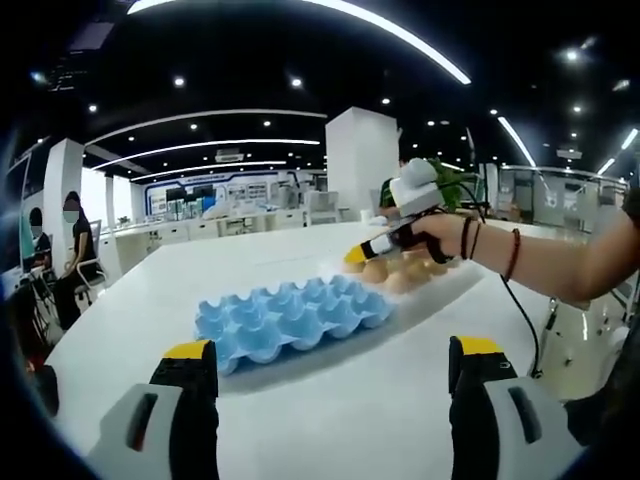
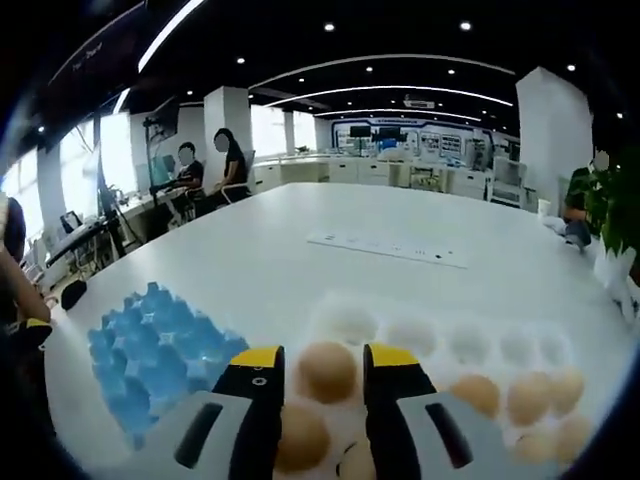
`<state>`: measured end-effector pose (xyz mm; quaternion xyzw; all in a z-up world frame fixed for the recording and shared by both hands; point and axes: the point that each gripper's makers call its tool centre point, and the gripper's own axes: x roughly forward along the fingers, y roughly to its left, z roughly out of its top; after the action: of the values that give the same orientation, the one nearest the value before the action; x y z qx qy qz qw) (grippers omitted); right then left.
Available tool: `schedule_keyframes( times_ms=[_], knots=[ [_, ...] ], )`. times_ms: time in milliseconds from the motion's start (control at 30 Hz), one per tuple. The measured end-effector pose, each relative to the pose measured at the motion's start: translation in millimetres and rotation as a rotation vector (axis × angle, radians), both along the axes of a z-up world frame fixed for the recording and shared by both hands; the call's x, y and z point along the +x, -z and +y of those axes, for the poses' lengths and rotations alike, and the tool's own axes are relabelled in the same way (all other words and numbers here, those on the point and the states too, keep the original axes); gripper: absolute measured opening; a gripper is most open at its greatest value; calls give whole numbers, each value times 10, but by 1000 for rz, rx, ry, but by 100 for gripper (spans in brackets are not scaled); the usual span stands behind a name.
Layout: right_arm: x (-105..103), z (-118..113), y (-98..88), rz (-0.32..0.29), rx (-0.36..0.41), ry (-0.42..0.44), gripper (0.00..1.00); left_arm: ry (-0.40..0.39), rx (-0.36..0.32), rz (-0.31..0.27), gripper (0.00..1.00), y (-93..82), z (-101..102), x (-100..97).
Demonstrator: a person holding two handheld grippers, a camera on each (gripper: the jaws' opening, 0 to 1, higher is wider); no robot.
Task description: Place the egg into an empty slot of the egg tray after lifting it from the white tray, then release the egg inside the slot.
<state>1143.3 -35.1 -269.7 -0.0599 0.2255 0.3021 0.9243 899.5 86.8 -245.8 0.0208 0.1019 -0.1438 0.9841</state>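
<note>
Wide white table beneath both grippers. Blue egg tray ahead of the left gripper — jaws spread, holding nothing. White tray under the right gripper — jaws parted around an egg, grip uncertain.

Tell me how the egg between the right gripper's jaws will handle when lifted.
The egg looks smooth and rounded, so it may slip or roll if held loosely. Its shell is probably fragile; the right gripper should close gently. It seems light for its size.
</note>
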Motion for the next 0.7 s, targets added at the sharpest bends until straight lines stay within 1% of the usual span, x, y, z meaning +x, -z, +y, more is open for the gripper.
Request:
schedule_keyframes(
  times_ms=[67,100,167,200,233,333,400,500,533,567,600,700],
  knots=[
    [7,5,19,-16,-36,22,32,-2,-1,0,98,3,4,2],
    [1,2,44,-9,-52,32,31,-2,0,3,98,9,3,3],
    [-4,48,71,17,-23,46,31,0,2,5,98,17,-5,7],
    [18,35,70,18,-10,70,31,2,3,5,98,18,-10,7],
    [20,23,79,21,-17,76,31,4,3,3,98,15,-16,5],
    [47,-5,86,41,8,122,30,7,2,1,97,10,-23,-2],
    [65,-3,97,48,-4,136,29,7,8,8,97,26,-18,-6],
    [113,-24,117,77,-4,191,27,3,19,18,97,48,-6,-4],
    [124,-27,124,81,-14,204,27,3,20,17,97,47,-4,-3],
    [129,-22,129,85,-13,210,27,3,19,15,97,44,-2,-1],
    [133,-29,140,97,-5,235,27,2,14,12,97,36,-1,0],
    [133,-33,156,119,-8,257,27,4,7,5,97,21,-2,1]
  ],
)
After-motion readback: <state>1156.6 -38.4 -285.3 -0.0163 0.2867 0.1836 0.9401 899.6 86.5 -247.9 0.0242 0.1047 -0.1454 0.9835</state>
